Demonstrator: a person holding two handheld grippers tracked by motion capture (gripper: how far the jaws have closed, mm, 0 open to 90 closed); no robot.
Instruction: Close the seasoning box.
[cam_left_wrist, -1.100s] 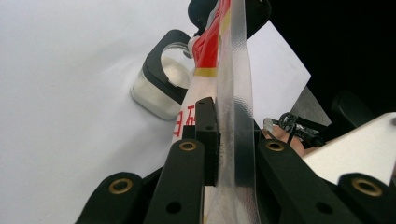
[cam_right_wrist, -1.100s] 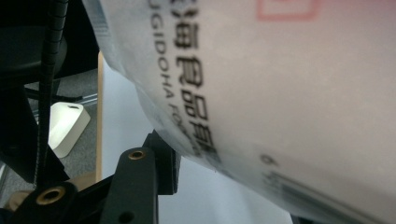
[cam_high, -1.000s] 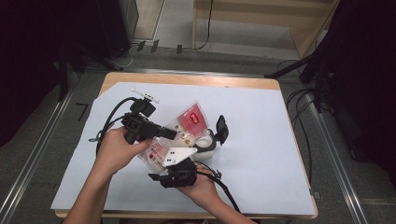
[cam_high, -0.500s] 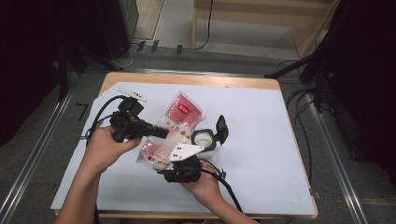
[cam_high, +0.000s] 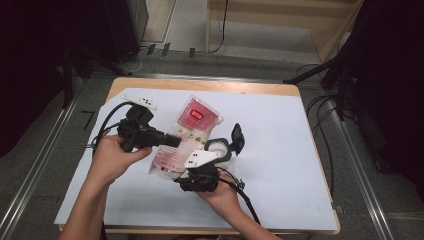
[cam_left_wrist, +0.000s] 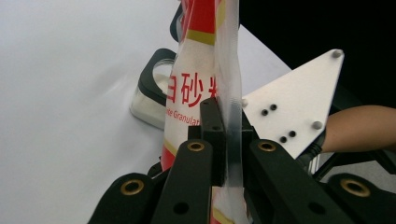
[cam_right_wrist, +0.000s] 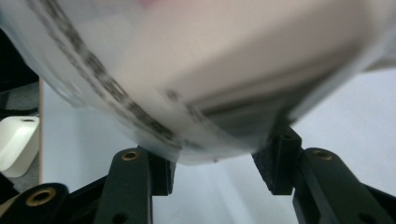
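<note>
While the left hand-held gripper (cam_left_wrist: 219, 154) stays out of the reckoning as a mere helper, it is in fact clenched on the edge of the sugar bag (cam_high: 187, 137), whose thin plastic seam runs straight up between its two black jaws. That bag hangs tilted just above the white-covered worktop (cam_high: 280, 150), with the open container (cam_high: 218, 150) just beside its lower end. Below the bag, the right hand-held gripper (cam_right_wrist: 215, 163) stands released, its jaws spread beneath the bulging underside and touching it at most lightly. My judgement is that the step in hand is positioning the bag over the container for pouring. Next, the right hand-held gripper likely needs to pinch a lower corner so the bag can tip toward the container's mouth.
</note>
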